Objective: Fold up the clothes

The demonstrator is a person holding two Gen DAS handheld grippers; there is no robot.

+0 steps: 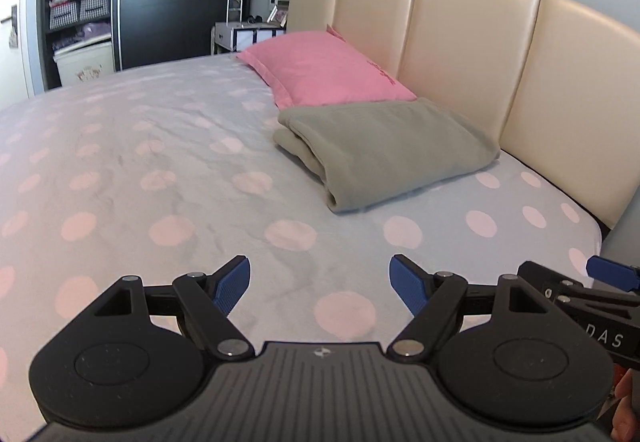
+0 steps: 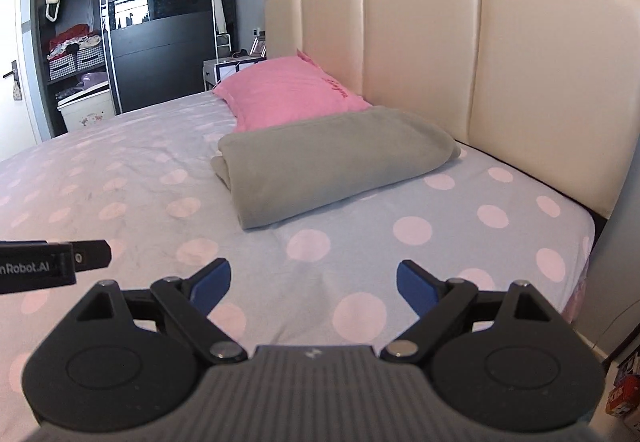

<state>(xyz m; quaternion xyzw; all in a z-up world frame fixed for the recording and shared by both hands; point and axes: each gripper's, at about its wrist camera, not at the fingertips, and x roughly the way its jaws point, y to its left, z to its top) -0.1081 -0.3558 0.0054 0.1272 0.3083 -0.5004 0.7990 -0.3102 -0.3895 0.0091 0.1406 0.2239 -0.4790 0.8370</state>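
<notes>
Clothes: one grey garment already folded into a thick bundle, right of centre frame on the dotted bedsheet, overlapping the pink pillow by the headboard. Nothing unfolded in sight, so probably finished or awaiting more. Left gripper and right gripper low in frame, angled downward, spread wide, empty.
</notes>
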